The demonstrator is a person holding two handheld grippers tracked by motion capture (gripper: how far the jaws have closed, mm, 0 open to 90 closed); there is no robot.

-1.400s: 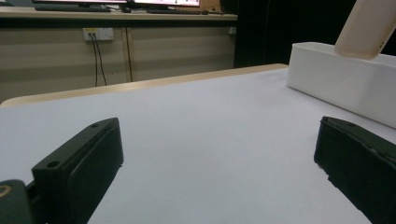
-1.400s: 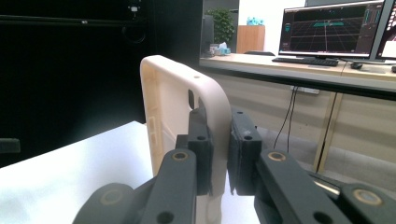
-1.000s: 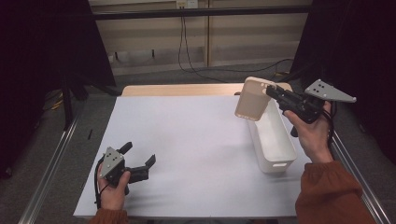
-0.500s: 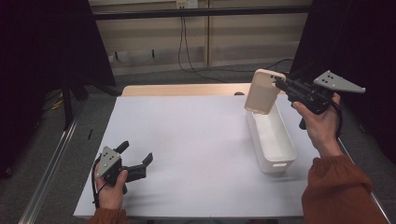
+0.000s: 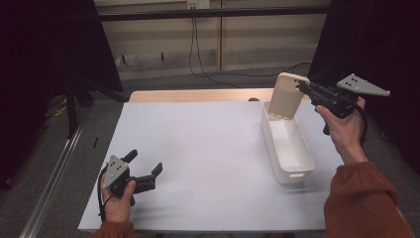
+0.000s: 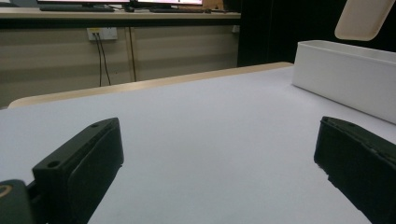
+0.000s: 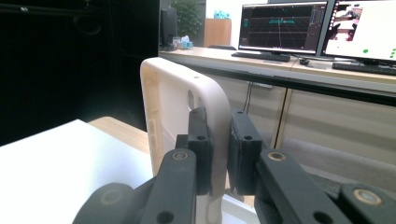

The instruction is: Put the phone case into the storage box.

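A cream phone case (image 5: 287, 95) hangs upright in the air over the far end of a long white bin (image 5: 297, 168). My right gripper (image 5: 303, 88) is shut on the case's right edge, held by a hand in a rust sleeve. In the right gripper view the two black jaws pinch the thin wall of the case (image 7: 177, 93) near its camera cut-out. My left gripper (image 5: 145, 160) rests low on the white sheet at the near left, open, with nothing between its jaws. The left gripper view looks across bare sheet toward the bin (image 6: 345, 79) and the case (image 6: 364, 18) above it.
A white sheet (image 5: 198, 148) covers most of the wooden table (image 5: 198, 95). A metal rail (image 5: 54, 173) runs along the floor at the left. Cables hang on the back wall (image 5: 195, 44). Dark curtains stand at both sides.
My right gripper has carried the phone case to the right, from left of the bin's far end to above it. The left gripper has stayed put.
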